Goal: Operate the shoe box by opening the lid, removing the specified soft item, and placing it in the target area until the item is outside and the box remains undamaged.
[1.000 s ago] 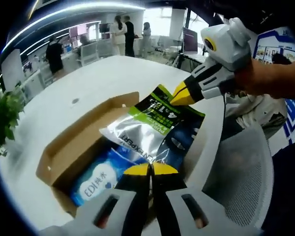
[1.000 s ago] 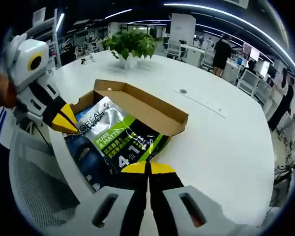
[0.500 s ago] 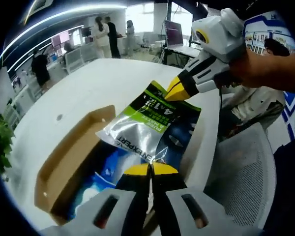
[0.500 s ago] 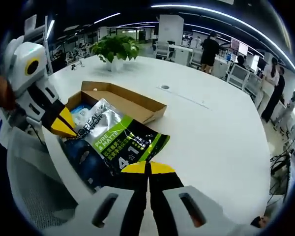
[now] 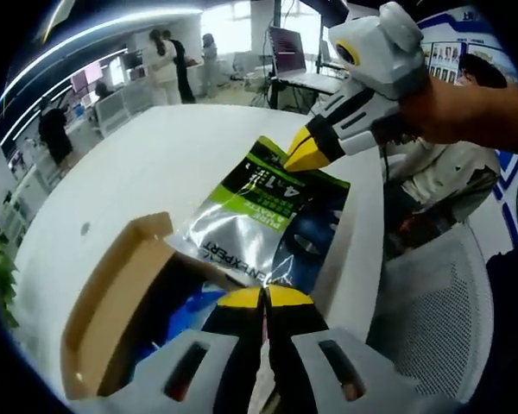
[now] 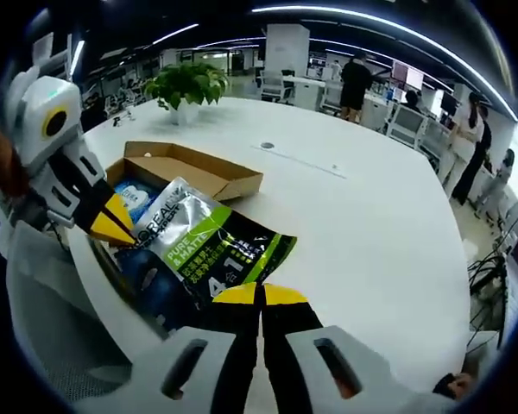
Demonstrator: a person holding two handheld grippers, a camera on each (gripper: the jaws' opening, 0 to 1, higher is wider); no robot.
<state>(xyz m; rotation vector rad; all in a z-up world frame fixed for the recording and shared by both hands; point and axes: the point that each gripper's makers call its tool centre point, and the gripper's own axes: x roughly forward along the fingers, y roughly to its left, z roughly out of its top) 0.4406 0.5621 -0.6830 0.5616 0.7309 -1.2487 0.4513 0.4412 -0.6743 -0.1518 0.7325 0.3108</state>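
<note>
Both claws are clamped on the silver-and-green pouch: the left claw pinches one edge, the right claw the opposite edge, and the pouch hangs between them above the open shoe box near the edge of the white counter. The grips sit at the very margins of slick foil, so uneven pulling could slip one edge free. The pouch would likely then drop back onto the blue packs or off the counter, or clip the cardboard wall.
</note>
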